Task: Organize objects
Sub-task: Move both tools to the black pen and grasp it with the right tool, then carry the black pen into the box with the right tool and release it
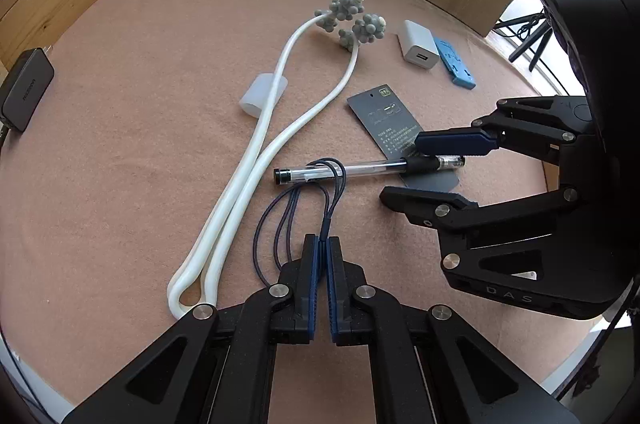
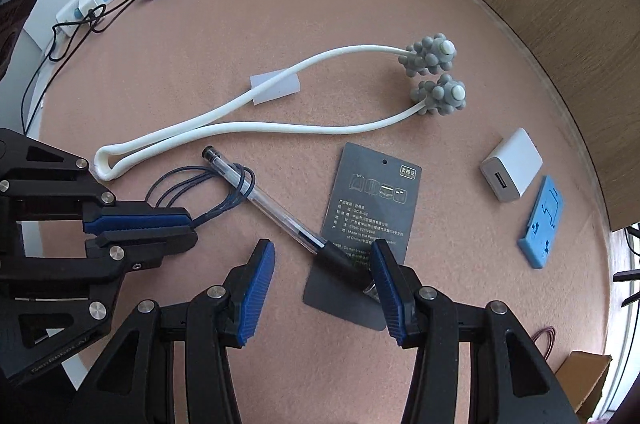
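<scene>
Your left hand-held gripper pinches the dark cord; your right hand-held gripper stands spread around the pen, cap at ten o'clock.

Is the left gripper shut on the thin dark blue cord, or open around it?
Shut on it. The left gripper has its blue pads pressed together with the thin dark blue cord pinched at the tips.
</scene>
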Available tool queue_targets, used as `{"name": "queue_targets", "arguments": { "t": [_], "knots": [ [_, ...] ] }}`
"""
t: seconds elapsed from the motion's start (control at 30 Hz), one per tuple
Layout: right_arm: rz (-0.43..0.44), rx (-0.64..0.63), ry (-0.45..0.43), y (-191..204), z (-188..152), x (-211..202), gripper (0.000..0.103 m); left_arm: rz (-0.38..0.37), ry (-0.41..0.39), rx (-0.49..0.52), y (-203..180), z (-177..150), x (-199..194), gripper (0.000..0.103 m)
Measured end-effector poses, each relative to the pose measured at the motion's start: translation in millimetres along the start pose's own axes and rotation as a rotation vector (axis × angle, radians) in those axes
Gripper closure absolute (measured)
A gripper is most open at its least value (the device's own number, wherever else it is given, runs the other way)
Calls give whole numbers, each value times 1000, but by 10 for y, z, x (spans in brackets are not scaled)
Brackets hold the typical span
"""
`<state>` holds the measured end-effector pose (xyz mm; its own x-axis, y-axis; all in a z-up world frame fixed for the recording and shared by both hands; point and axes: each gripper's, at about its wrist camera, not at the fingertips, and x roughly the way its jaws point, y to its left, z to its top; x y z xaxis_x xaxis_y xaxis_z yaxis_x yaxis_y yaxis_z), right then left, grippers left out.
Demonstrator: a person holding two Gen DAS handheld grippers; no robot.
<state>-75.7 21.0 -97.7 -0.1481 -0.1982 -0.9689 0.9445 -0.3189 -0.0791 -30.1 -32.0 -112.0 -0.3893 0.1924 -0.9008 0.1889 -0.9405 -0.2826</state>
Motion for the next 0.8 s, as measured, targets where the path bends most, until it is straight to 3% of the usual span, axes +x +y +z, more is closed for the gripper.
{"name": "queue_targets", "arguments": {
  "t": [0.03,0.1,0.2,0.53,0.6,0.8],
  "knots": [
    [7,-2,7,-2,-8,-3,58,-8,0,-12,21,-2,-5,99],
    [26,10,16,-11,-22,-17,72,-11,-4,-25,49,-5,-18,99],
    [40,44,31,-49,-69,-41,81,-12,-11,-41,82,-2,-36,99],
    [175,278,33,-264,-464,-161,87,-33,-36,-95,275,43,-134,99],
    [218,354,29,-322,-574,-179,94,-49,-40,-99,260,48,-144,99],
    [317,578,-20,-479,-945,-143,94,-96,-46,-102,148,28,-203,99]
  ]
}}
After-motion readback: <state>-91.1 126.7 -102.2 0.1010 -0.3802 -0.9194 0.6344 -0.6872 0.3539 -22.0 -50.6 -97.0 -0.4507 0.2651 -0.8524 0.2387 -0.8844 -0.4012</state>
